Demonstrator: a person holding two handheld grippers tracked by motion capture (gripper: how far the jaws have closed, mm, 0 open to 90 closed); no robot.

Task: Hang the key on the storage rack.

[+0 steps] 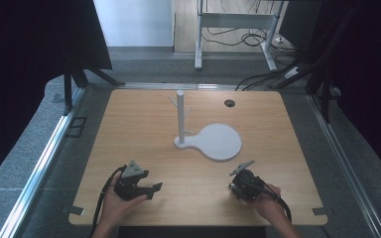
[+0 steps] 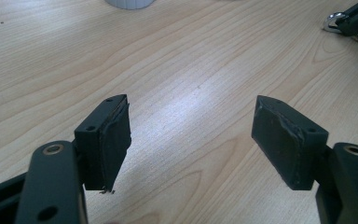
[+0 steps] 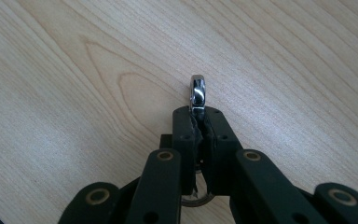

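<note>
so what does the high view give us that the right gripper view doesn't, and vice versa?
High view: the white peg stand on its round-ended base, the left gripper open, both hands.
Right gripper view: close up, the right gripper shut on a shiny silver metal ring, with part of it poking out past the pads.
Both: the light wooden tabletop and the right gripper.
</note>
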